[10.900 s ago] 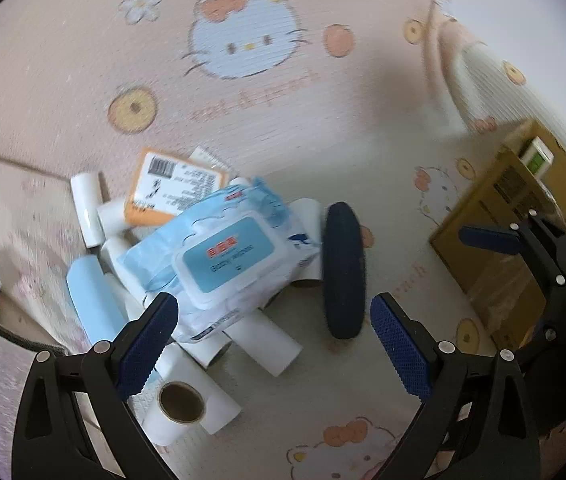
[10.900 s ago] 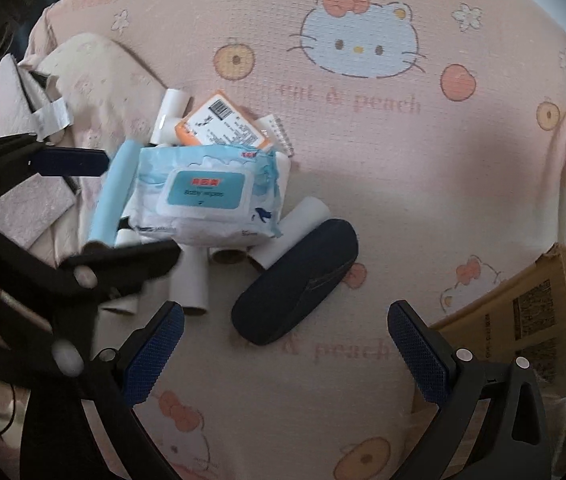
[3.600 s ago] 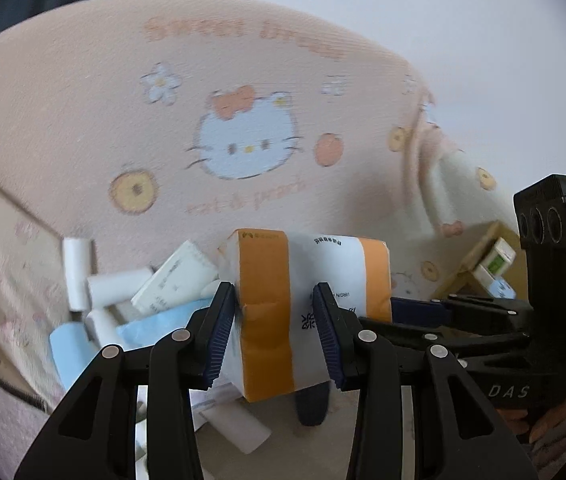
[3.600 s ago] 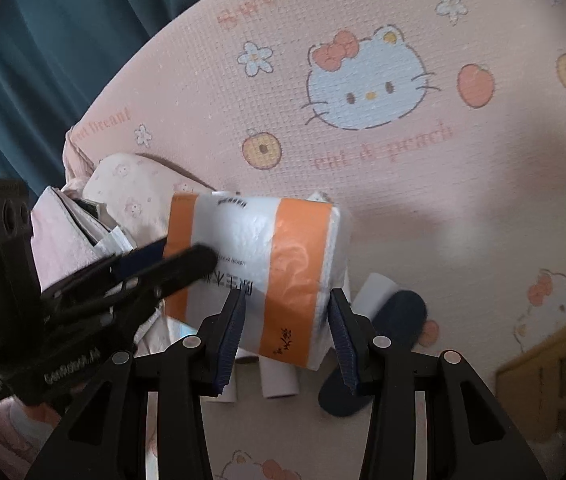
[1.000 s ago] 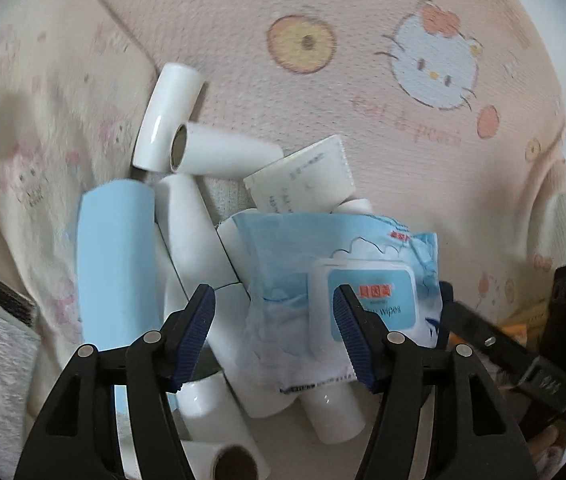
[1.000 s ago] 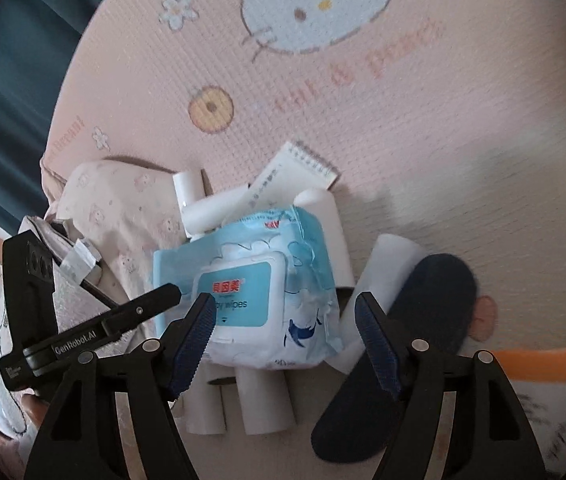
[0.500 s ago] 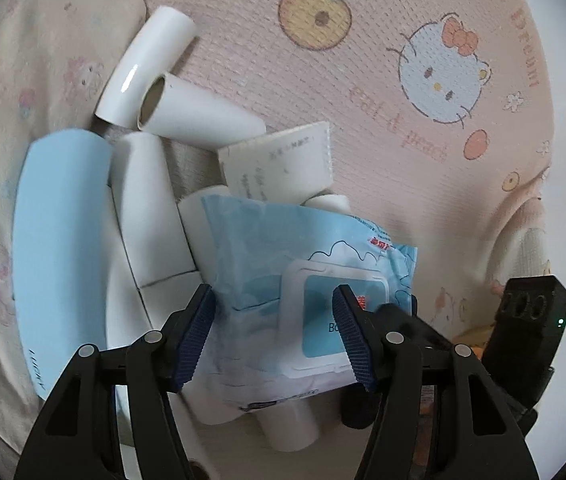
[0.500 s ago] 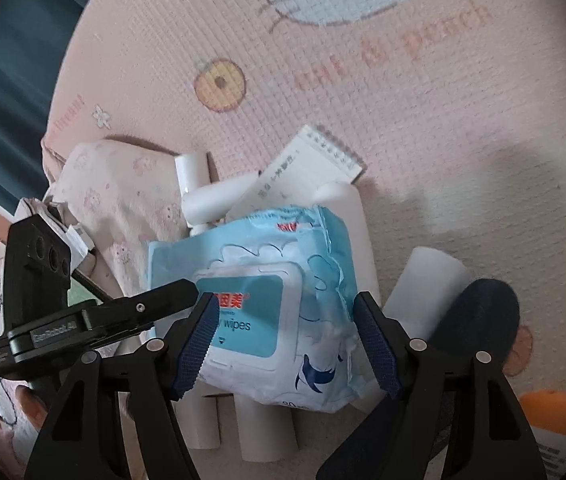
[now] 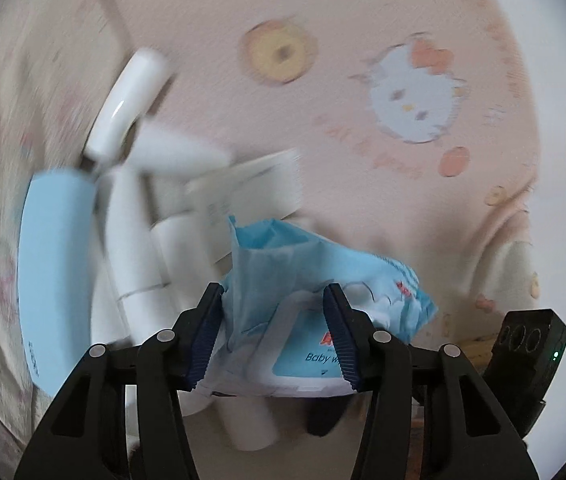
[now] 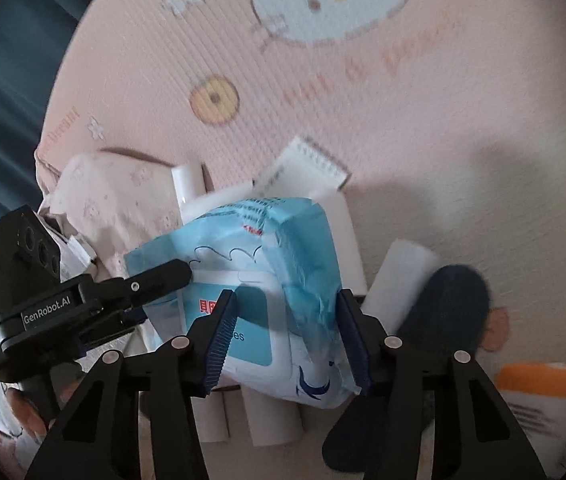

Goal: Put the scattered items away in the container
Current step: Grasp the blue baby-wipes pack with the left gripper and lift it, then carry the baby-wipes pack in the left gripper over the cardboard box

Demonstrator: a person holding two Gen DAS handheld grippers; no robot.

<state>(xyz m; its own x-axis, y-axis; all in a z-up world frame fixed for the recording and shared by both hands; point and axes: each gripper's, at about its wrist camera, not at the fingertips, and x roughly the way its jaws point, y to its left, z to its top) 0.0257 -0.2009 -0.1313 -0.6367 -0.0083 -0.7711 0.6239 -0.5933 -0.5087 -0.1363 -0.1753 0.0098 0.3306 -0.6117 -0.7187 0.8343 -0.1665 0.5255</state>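
Pink blanket [image 10: 363,140]: white rolls [image 9: 135,240] crowd wipes pack [image 10: 267,280].

Our left gripper [image 9: 273,336] and right gripper [image 10: 287,338] now pinching each end of the wipes pack [image 10: 267,280], orange tissue pack [image 10: 551,392] already set aside

The left gripper [image 9: 273,334] is sitting at the bottom centre of its frame, jaws narrowed and pressing both sides of the wipes pack [image 9: 315,280]. The right gripper [image 10: 285,340] is doing the same at the lower middle of its frame, jaws clamping the pack's other end.
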